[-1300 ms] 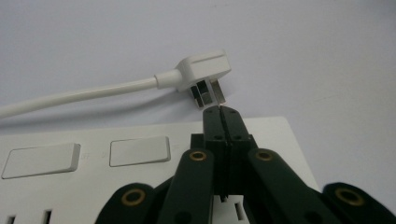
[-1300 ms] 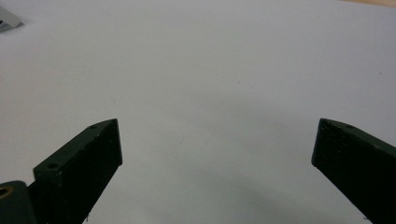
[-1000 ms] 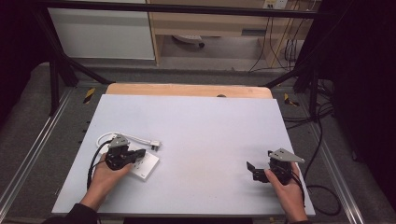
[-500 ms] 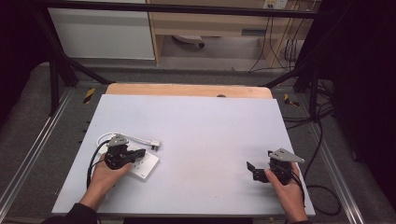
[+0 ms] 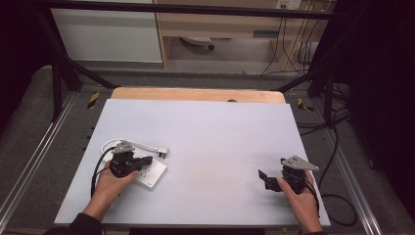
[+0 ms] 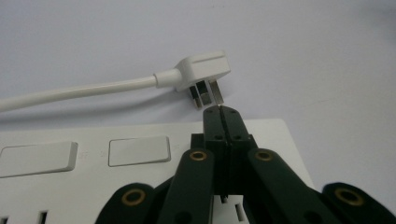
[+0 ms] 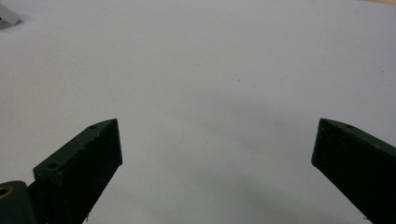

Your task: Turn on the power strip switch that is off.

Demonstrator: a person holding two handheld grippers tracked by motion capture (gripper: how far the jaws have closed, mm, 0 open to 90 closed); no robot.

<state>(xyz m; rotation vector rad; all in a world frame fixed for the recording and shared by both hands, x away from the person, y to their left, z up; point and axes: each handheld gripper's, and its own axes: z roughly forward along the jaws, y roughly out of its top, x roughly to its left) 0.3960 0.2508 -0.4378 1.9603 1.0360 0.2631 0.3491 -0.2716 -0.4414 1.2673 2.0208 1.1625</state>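
Observation:
A white socket panel (image 5: pixel 151 173) (image 6: pixel 140 154) with switches lies flat at the table's left front. Just beyond its far edge lies a white plug (image 5: pixel 162 152) (image 6: pixel 204 74) on a white cable (image 6: pixel 74 91), pins facing the panel. My left gripper (image 5: pixel 148 159) (image 6: pixel 222 112) rests over the panel, jaws shut with nothing between them, tips a short way from the plug's pins. At the table's right front my right gripper (image 5: pixel 266 178) (image 7: pixel 217 154) stands open over bare table, its fingers (image 7: pixel 88 156) wide apart.
The pale grey table top (image 5: pixel 215 137) has a wooden strip (image 5: pixel 195 94) along its far edge. Metal rails and cables run on the floor at both sides. A cabinet and shelf stand beyond the table.

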